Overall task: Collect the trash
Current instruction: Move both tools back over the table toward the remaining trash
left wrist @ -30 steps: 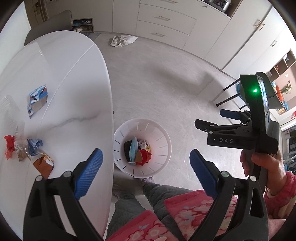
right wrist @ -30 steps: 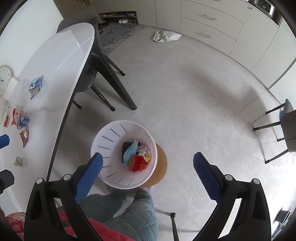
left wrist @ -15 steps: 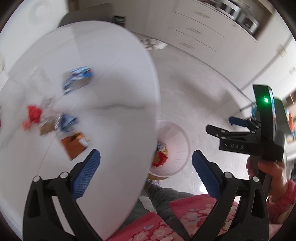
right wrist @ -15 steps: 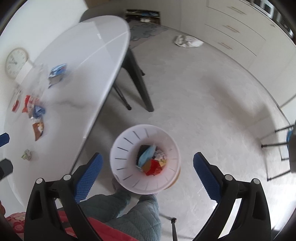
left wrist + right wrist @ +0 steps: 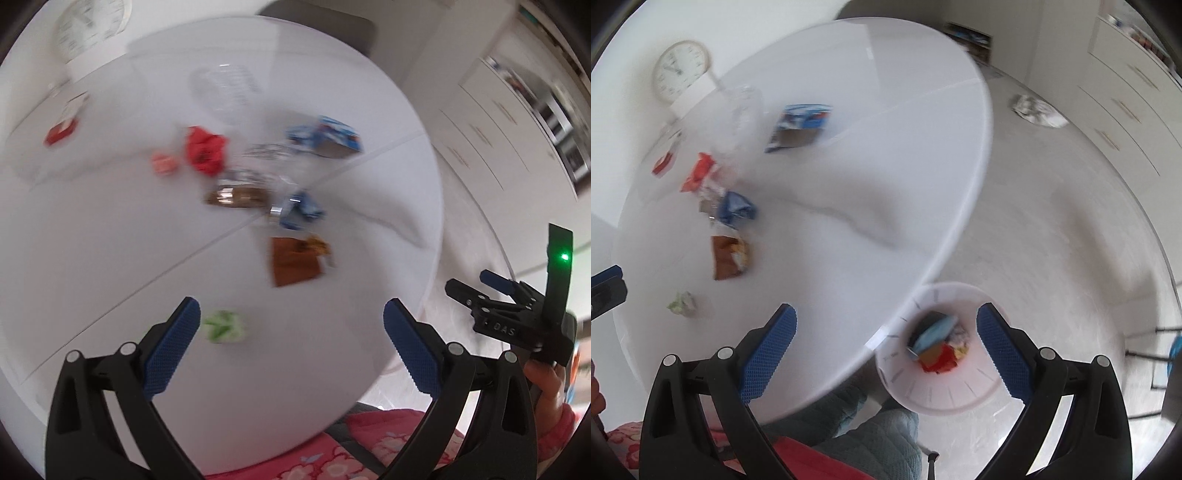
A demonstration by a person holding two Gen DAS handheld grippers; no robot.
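Trash lies scattered on the white round table (image 5: pixel 110 240): a brown wrapper (image 5: pixel 295 264), a green-and-white paper wad (image 5: pixel 223 326), a blue wrapper (image 5: pixel 301 210), a red wrapper (image 5: pixel 205 151) and a blue-white packet (image 5: pixel 325 138). My left gripper (image 5: pixel 291 306) hangs open above the table with nothing between its fingers; the wad lies just beside its left fingertip. My right gripper (image 5: pixel 886 308) is open and empty over the table's edge, its right finger above the white bin (image 5: pixel 960 391), which holds several pieces of trash. The picture is blurred by motion.
A clock (image 5: pixel 681 70) leans at the table's far side, near a clear plastic container (image 5: pixel 225 88) and a small red item (image 5: pixel 59 133). A white bag (image 5: pixel 1036 110) lies on the floor by the cabinets. The person's legs (image 5: pixel 879 435) are beside the bin; chair legs (image 5: pixel 1145 339) stand at the right.
Both grippers have swung from over the bin and floor toward the table and rolled. The bin has left the left wrist view; the table trash now fills it. Both stayed open.
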